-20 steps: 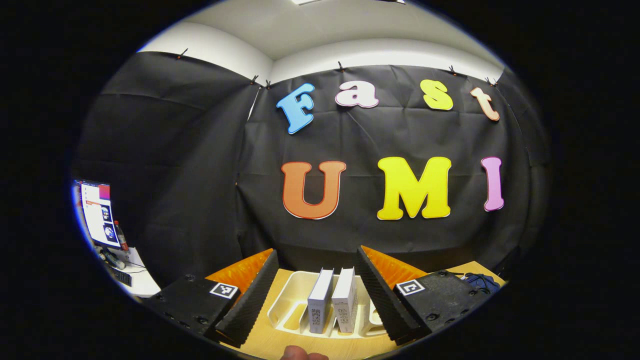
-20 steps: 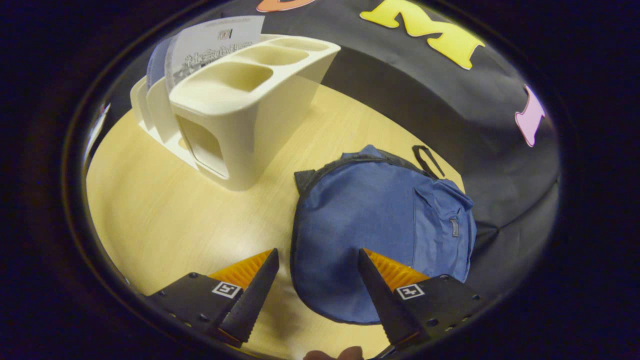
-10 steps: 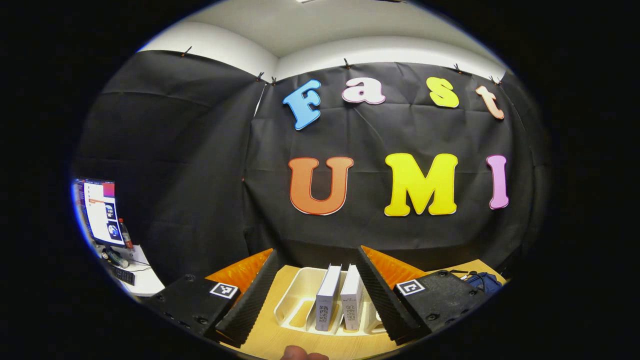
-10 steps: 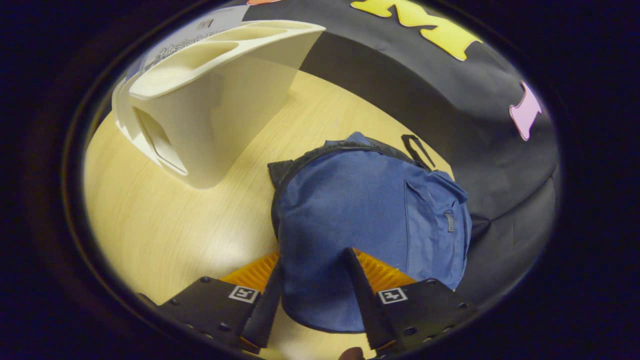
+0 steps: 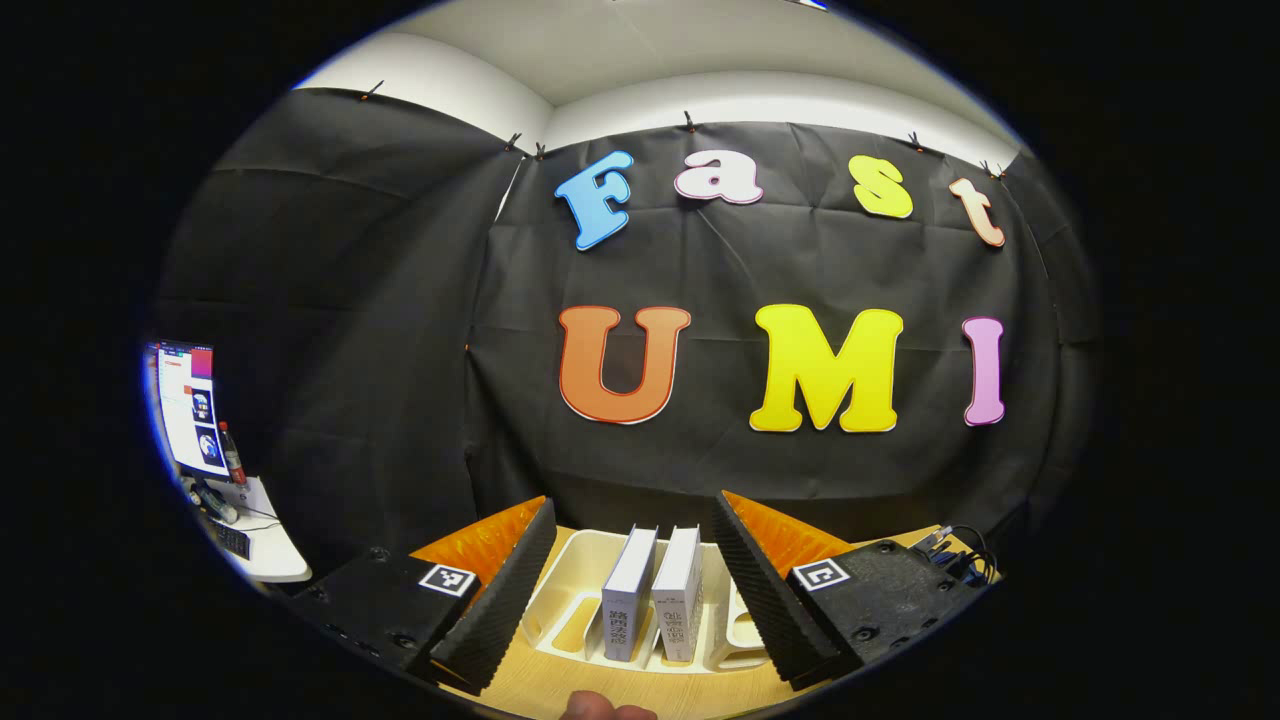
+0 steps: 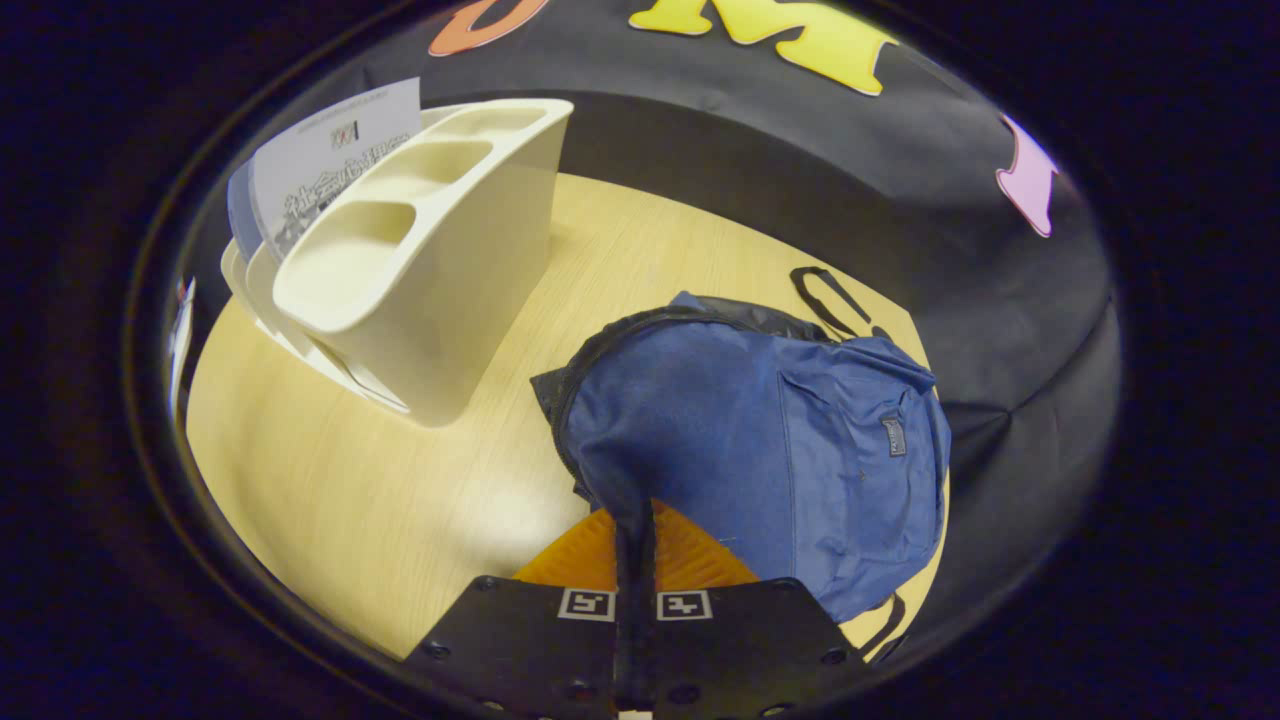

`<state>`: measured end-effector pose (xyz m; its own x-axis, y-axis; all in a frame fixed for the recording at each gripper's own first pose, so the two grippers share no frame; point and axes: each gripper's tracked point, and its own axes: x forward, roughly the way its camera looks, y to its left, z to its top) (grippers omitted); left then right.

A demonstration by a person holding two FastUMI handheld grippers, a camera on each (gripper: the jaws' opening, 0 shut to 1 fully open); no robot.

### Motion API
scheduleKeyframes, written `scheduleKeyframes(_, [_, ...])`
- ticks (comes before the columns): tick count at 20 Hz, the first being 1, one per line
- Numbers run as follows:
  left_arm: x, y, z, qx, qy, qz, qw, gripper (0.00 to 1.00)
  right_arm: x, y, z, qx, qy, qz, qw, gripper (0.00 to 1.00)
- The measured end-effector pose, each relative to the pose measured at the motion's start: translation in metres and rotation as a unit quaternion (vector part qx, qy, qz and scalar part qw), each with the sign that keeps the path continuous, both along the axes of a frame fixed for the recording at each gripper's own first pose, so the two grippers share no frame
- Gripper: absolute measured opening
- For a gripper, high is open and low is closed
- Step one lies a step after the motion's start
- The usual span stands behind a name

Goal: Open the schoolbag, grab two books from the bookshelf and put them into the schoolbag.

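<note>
The right gripper (image 6: 634,520) has its two fingers drawn together at the near edge of the blue schoolbag (image 6: 770,450), with a fold of the bag's cloth pinched between them. The bag lies flat on the pale wooden table (image 6: 400,500), its front pocket turned up and a dark strap curling out at its far side. Just beside it, to the left in the right gripper view, stands the cream bookshelf (image 6: 430,270) – a plastic rack with open compartments along its top and a book's cover showing behind them.

The left gripper (image 5: 632,590) is held up above the table with its fingers spread wide and nothing between them. Framed in that gap, farther off, the two books (image 5: 655,590) stand upright side by side in the bookshelf (image 5: 575,590), spines toward the gripper – touching or nearly so. Off to the far left of that view a lit monitor (image 5: 190,405) and a bottle (image 5: 231,455) sit on a white desk (image 5: 262,540)
</note>
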<state>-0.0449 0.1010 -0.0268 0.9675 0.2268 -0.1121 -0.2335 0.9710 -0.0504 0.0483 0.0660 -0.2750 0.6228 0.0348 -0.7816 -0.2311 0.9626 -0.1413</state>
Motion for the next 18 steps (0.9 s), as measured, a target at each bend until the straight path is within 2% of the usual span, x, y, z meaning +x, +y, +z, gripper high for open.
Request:
scheduleKeyframes(6, [0.014,-0.010,-0.014,-0.014,0.031,-0.021,0.999,0.99,0.000,-0.038,0.057,0.047,-0.029,-0.019,0.998,0.00])
scheduleKeyframes(11, [0.041,-0.026,-0.023,-0.037,0.062,-0.066,0.995,0.99,0.001,-0.090,0.102,0.061,-0.057,-0.040,0.996,0.00])
scheduleKeyframes(15, [0.057,-0.030,-0.047,-0.049,0.127,-0.091,0.986,0.99,0.001,-0.134,0.122,0.077,-0.069,-0.069,0.992,0.00])
scheduleKeyframes(18, [0.061,-0.035,-0.073,-0.068,0.199,-0.112,0.971,0.98,0.002,-0.166,0.127,0.088,-0.075,-0.090,0.989,0.00])
